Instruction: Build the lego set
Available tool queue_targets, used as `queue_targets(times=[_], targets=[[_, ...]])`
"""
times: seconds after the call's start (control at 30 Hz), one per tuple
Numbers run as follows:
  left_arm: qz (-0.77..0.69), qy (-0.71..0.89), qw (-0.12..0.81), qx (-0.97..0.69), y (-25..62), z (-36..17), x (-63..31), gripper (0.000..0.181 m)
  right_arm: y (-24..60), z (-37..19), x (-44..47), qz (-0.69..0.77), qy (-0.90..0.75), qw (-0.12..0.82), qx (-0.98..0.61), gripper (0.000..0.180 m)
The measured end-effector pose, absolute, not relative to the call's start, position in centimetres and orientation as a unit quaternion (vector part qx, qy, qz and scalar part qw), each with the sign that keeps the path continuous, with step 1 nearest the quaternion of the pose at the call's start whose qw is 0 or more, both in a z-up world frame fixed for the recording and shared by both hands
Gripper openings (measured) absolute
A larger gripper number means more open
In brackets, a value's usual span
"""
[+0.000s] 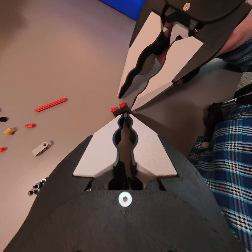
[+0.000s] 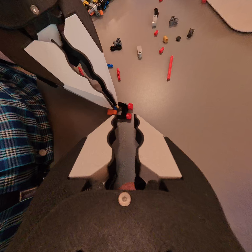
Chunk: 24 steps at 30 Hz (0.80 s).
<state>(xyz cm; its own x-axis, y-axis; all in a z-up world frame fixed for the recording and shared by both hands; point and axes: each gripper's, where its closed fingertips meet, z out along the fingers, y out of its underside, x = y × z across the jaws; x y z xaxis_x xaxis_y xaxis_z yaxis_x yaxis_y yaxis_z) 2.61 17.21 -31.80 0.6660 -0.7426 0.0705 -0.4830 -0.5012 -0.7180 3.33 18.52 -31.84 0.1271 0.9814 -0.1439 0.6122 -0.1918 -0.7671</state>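
Black lego assembly pinched by our left gripper; right gripper parted, empty; bare table rightward.

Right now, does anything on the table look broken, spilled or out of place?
Nothing stands out. Loose parts, such as the red axle, lie scattered on the table, as is normal mid-build, and none looks damaged. The left gripper holds the small black assembly with its two red pins; the right gripper is open beside it.

R gripper jaws apart, black lego assy at tips
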Motion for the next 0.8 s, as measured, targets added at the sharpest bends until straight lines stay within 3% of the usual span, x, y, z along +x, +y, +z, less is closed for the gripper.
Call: queue_targets(times=[0.37,0.8], targets=[[-0.187,0.363,0.343,-0.846,16.9,-32.0,2.3,0.003,18.2,-32.6,3.0,0.323,-0.596,0.254,-0.69,0.014],[-0.19,0.447,0.329,-0.81,15.5,-32.1,1.9,0.001,17.2,-32.2,2.2,0.337,-0.66,0.244,-0.626,0.034]])
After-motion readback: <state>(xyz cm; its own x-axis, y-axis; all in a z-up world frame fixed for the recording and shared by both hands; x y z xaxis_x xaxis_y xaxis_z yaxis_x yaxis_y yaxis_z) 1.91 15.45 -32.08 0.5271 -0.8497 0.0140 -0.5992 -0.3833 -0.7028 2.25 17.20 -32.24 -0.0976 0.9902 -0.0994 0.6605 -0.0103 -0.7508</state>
